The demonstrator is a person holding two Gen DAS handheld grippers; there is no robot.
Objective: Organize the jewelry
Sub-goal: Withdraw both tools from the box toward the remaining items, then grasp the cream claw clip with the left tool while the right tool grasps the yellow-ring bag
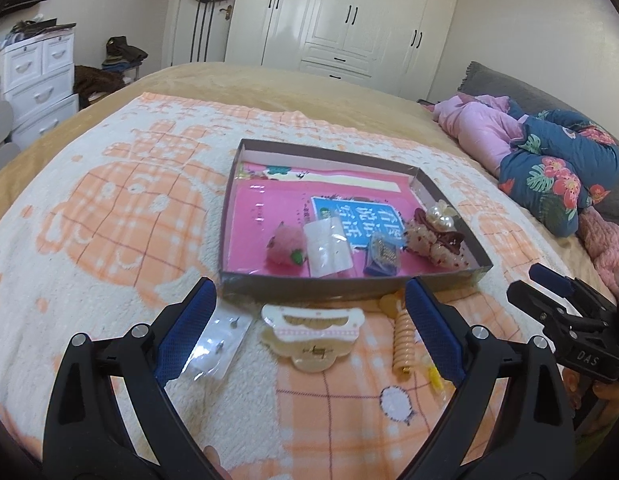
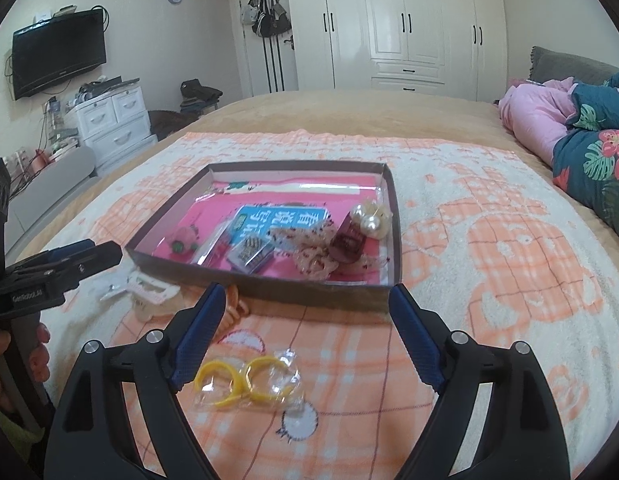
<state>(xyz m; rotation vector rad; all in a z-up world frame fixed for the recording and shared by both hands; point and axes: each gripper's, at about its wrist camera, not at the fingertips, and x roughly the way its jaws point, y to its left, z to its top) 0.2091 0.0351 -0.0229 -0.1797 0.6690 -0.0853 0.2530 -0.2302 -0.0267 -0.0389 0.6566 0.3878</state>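
Note:
A shallow brown cardboard box [image 1: 349, 286] lies on the bed. It holds a pink fluffy strawberry [image 1: 287, 248], a clear packet [image 1: 329, 252], a blue packet [image 1: 383, 258] and a pearl bow hair piece [image 1: 437, 236]. My left gripper [image 1: 309, 292] is open just before the box, above a cream claw clip [image 1: 311, 334], a clear earring bag [image 1: 219, 346] and an orange spiral tie [image 1: 401, 340]. My right gripper [image 2: 307, 292] is open over a clear bag of yellow hoops [image 2: 249, 380], which lies on the blanket. Neither gripper touches anything.
An orange-and-white blanket [image 2: 489, 260] covers the bed. Pink and floral quilts [image 2: 581, 148] are piled at the right. A white wardrobe [image 2: 389, 20] and a drawer unit [image 2: 113, 120] stand beyond the bed. A hand [image 2: 37, 352] holds the left gripper [image 2: 105, 250].

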